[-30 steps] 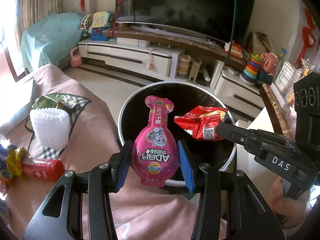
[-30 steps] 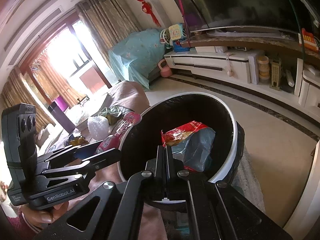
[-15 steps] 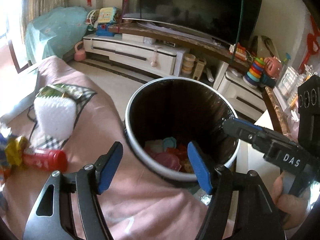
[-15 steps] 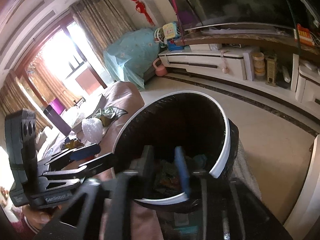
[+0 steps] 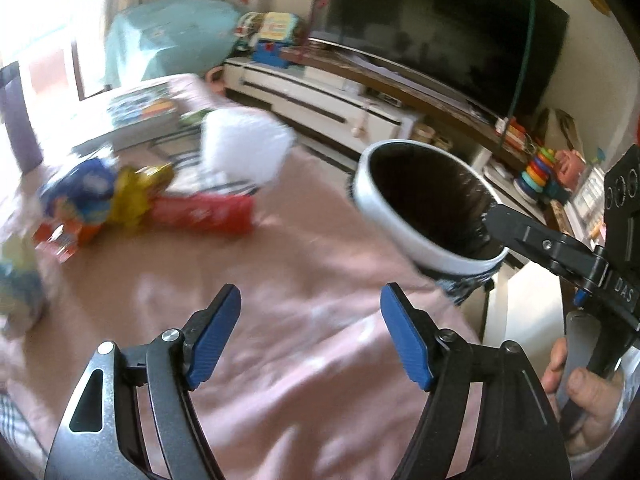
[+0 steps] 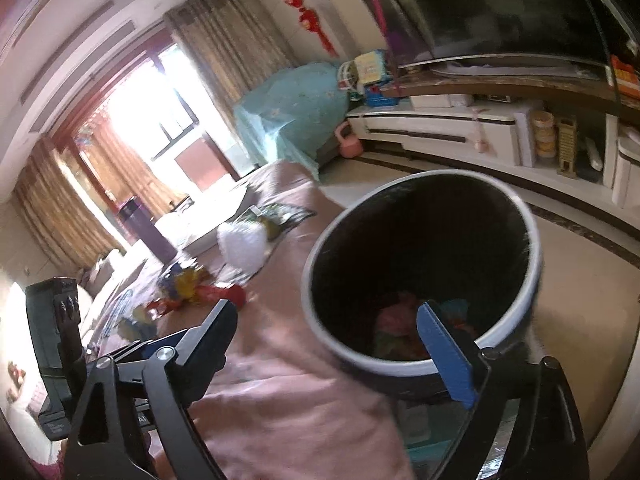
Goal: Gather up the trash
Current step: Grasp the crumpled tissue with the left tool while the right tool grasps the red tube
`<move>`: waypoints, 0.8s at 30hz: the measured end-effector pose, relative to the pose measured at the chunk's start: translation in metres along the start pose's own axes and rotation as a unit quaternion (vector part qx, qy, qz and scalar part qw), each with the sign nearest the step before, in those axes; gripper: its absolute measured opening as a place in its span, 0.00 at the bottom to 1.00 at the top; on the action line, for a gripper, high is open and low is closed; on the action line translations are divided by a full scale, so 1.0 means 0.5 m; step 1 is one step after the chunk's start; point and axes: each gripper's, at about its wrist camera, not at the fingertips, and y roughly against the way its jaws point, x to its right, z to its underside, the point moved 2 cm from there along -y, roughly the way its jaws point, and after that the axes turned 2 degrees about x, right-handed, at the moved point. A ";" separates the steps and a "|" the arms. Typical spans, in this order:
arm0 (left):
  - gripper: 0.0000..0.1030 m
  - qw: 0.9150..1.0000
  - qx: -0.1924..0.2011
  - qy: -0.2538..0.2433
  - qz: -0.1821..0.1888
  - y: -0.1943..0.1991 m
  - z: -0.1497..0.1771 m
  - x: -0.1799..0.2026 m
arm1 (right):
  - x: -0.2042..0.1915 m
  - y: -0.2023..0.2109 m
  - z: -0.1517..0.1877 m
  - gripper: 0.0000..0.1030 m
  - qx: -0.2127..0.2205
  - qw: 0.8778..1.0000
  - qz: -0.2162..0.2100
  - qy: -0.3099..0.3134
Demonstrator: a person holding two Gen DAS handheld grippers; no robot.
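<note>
Lying loose on the pink bedspread (image 5: 320,360), the remaining trash is a blurred cluster at the left of the left wrist view: a red tube-shaped wrapper (image 5: 204,212), a crumpled yellow wrapper (image 5: 134,196), a blue packet (image 5: 80,188) and, beyond them, a white foam net (image 5: 244,148). A second ago the left gripper (image 5: 310,336) pinched a pink pouch over the trash bin (image 5: 400,220) and the right gripper (image 6: 328,344) held a red snack bag there; half a second ago both had let go, and pink and reddish items now show at the bottom of the bin (image 6: 400,320) in the right wrist view. Both grippers now have their fingers spread wide with nothing between them. The left one has swung away from the bin toward the cluster, while the right one is over the bin's near rim. Two pieces seem delivered, and the next pickup is probably the red tube-shaped wrapper, the nearest piece. Motion blur hides finer detail of the pile.
</note>
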 end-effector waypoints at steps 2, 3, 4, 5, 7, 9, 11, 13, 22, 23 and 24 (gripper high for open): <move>0.72 1.000 0.000 0.012 -0.007 0.013 0.014 -0.029 | -0.030 -0.012 0.009 0.90 -0.008 1.000 -0.009 0.012; 0.72 1.000 0.000 0.020 -0.011 0.021 0.021 -0.046 | -0.037 -0.015 0.012 0.90 -0.011 1.000 -0.012 0.015; 0.72 1.000 0.000 0.026 -0.014 0.025 0.024 -0.055 | -0.052 -0.022 0.017 0.90 -0.015 0.999 -0.018 0.021; 0.72 0.999 0.000 0.033 -0.017 0.032 0.030 -0.070 | -0.064 -0.027 0.022 0.90 -0.018 0.999 -0.021 0.027; 0.72 0.999 0.004 0.045 -0.023 0.046 0.042 -0.096 | -0.087 -0.038 0.030 0.90 -0.025 0.999 -0.027 0.037; 0.72 0.998 0.006 0.056 -0.031 0.059 0.054 -0.122 | -0.106 -0.051 0.039 0.90 -0.034 0.998 -0.032 0.045; 0.72 0.997 0.007 0.065 -0.037 0.070 0.066 -0.144 | -0.128 -0.066 0.047 0.90 -0.045 0.997 -0.039 0.054; 0.72 0.996 0.006 0.076 -0.041 0.077 0.076 -0.167 | -0.146 -0.074 0.055 0.90 -0.050 0.996 -0.044 0.062; 0.72 0.990 0.002 0.122 -0.074 0.105 0.116 -0.267 | -0.209 -0.128 0.075 0.90 -0.078 0.990 -0.057 0.100; 0.72 0.989 0.002 0.128 -0.078 0.107 0.120 -0.279 | -0.213 -0.137 0.074 0.90 -0.083 0.989 -0.058 0.104; 0.72 0.987 0.001 0.135 -0.081 0.109 0.123 -0.290 | -0.213 -0.137 0.074 0.90 -0.083 0.989 -0.058 0.104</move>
